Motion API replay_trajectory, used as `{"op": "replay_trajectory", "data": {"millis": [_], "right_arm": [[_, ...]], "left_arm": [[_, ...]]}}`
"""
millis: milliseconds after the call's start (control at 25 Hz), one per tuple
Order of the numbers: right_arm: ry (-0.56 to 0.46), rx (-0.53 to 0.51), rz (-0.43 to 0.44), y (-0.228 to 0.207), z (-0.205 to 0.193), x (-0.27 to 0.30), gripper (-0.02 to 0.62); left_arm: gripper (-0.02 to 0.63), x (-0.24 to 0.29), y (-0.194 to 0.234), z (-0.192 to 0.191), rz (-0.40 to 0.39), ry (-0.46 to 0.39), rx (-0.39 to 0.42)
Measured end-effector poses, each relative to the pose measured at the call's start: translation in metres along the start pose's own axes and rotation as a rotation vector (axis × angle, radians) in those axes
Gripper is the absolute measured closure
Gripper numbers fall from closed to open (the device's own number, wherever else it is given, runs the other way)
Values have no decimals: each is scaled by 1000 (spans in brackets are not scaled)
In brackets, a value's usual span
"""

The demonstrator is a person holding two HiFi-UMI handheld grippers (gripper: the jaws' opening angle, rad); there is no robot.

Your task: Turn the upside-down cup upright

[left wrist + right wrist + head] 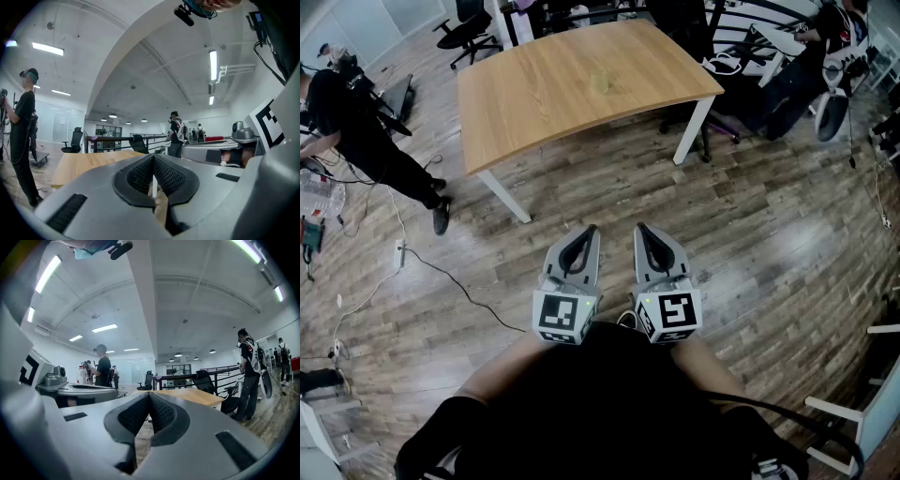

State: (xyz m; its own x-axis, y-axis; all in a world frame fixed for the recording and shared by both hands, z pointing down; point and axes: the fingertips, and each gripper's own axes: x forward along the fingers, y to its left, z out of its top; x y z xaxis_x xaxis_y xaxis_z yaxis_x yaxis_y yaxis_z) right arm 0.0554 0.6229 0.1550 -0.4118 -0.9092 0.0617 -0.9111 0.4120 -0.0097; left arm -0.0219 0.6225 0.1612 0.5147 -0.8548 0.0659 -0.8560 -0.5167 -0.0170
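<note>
A wooden table (544,94) with white legs stands ahead of me across the plank floor. Near its middle sits a small faint shape, apparently the cup (602,82); it is too dim to tell which way up it stands. My left gripper (589,231) and right gripper (643,229) are held side by side close to my body, well short of the table, pointing level toward it. Both are shut with nothing between their jaws. In the left gripper view the left gripper (153,157) aims over the table (84,161). The right gripper (149,393) does the same in its own view.
A person in black (366,131) stands left of the table, with cables (431,267) trailing over the floor. Office chairs (469,33) and another person (806,56) are beyond the table. A white frame (872,403) stands at the right edge.
</note>
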Motion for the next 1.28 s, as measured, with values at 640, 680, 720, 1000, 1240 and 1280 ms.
{"op": "replay_trajectory", "data": {"millis": [640, 680, 720, 1000, 1240, 1280], "right_arm": [[-19, 107, 90, -39, -8, -17, 581], [-25, 124, 98, -40, -8, -15, 581], [-26, 135, 103, -40, -8, -12, 581], [20, 138, 59, -57, -29, 20, 581], [68, 129, 2, -92, -49, 71, 581], [64, 114, -8, -96, -49, 84, 581]], "left_arm": [[598, 6, -38, -9, 96, 38, 18], [598, 7, -35, -9, 102, 39, 19], [598, 9, -31, -8, 109, 39, 18], [598, 40, -1, -27, 117, 59, -34], [598, 107, 28, -45, 57, 77, -72], [598, 120, 36, -47, 47, 77, -77]]}}
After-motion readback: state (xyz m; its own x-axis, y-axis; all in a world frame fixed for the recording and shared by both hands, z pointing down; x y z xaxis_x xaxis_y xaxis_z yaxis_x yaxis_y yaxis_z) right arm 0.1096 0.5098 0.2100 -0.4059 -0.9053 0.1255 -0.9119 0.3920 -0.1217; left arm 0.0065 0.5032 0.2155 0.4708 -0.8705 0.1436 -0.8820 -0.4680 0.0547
